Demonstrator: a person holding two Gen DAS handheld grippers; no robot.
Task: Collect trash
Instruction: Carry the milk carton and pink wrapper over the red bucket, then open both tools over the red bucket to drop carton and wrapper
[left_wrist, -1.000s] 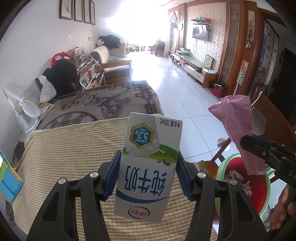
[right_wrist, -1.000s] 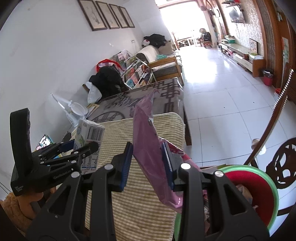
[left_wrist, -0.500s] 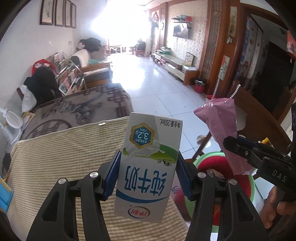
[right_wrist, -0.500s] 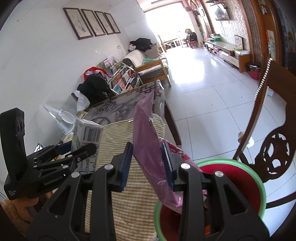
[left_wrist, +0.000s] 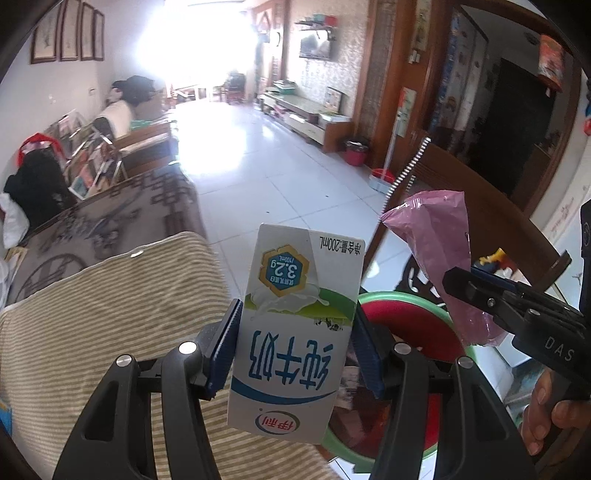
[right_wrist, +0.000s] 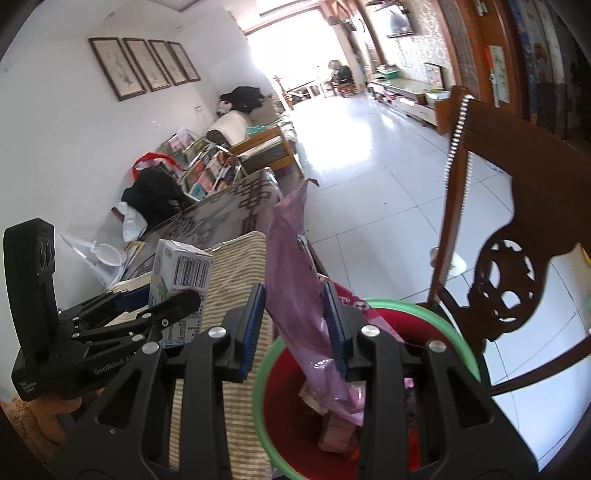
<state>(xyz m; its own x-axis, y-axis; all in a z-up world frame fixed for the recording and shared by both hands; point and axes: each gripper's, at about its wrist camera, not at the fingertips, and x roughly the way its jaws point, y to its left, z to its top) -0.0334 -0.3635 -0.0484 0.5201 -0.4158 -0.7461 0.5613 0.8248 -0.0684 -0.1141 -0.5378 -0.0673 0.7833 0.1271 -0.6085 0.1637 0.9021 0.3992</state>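
My left gripper is shut on a white, blue and green milk carton, held upside down over the edge of the striped cloth. To its right, my right gripper is shut on a crumpled pink plastic wrapper. In the right wrist view the pink wrapper stands between the blue pads of the right gripper, right above a red bin with a green rim that holds some trash. The milk carton and left gripper show at the left.
A dark carved wooden chair stands close behind and to the right of the bin. The striped cloth covers the table to the bin's left, with a patterned brown cover beyond. White tiled floor stretches ahead.
Both grippers have swung right with their loads, from over the striped cloth toward the red bin; the bin now sits directly under the pink wrapper and beside the carton.
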